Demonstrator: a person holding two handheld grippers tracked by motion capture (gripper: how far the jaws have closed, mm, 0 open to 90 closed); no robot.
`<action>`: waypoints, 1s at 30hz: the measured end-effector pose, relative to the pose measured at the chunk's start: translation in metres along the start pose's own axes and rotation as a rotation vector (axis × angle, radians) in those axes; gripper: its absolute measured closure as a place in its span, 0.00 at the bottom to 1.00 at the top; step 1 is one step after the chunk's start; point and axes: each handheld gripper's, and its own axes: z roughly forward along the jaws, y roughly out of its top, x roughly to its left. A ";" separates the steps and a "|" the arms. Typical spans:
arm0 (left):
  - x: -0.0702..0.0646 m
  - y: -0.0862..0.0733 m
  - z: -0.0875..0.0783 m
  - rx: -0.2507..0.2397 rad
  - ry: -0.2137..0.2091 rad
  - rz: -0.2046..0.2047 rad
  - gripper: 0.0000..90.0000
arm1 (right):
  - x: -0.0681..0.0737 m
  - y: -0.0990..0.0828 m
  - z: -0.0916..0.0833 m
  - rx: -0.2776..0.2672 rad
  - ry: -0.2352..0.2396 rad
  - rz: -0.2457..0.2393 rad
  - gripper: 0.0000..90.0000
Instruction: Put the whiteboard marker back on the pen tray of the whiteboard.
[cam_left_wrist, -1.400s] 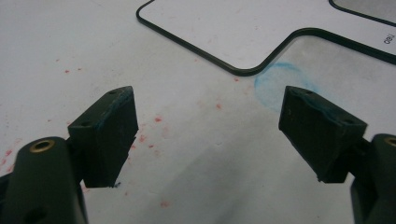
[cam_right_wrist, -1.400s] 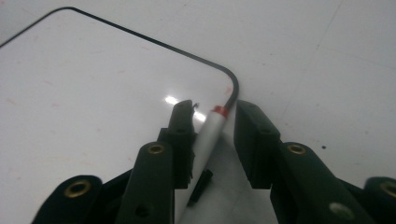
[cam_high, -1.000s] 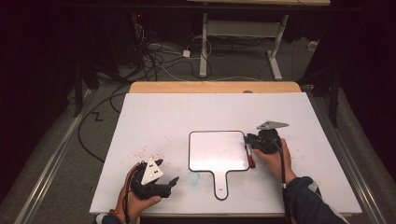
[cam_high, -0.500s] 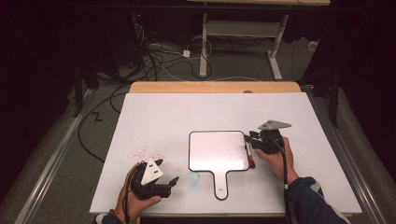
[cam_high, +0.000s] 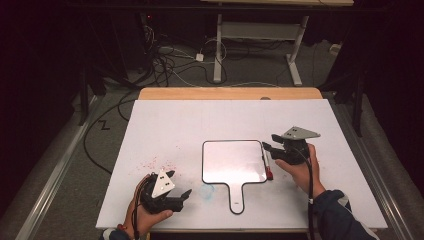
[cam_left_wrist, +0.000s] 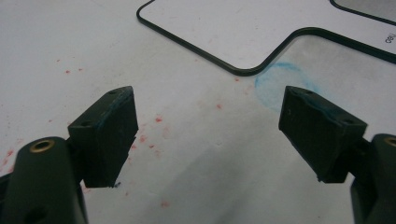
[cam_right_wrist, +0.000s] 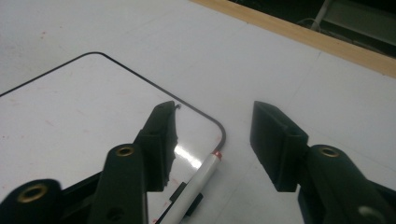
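Right gripper fingers just opened, red-capped white marker loose at whiteboard paddle's three o'clock; lift straight up. Left gripper fingers wide, empty.

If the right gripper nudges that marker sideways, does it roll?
Probably. The marker looks round and smooth, lying flat along the whiteboard's right edge, so a sideways push likely rolls it. Its black clip may stop it. It looks slim and light, probably slippery for the open right gripper above it.
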 end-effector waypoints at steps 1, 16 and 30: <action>0.000 0.000 0.000 0.001 -0.001 0.000 0.21 | -0.001 0.000 -0.001 -0.005 -0.007 0.002 0.51; 0.000 0.000 -0.001 0.003 0.015 0.013 0.21 | 0.004 0.007 -0.020 -0.087 -0.024 -0.040 0.30; 0.000 0.000 -0.001 0.001 0.021 0.014 0.21 | 0.007 0.005 -0.057 -0.136 -0.029 -0.097 0.31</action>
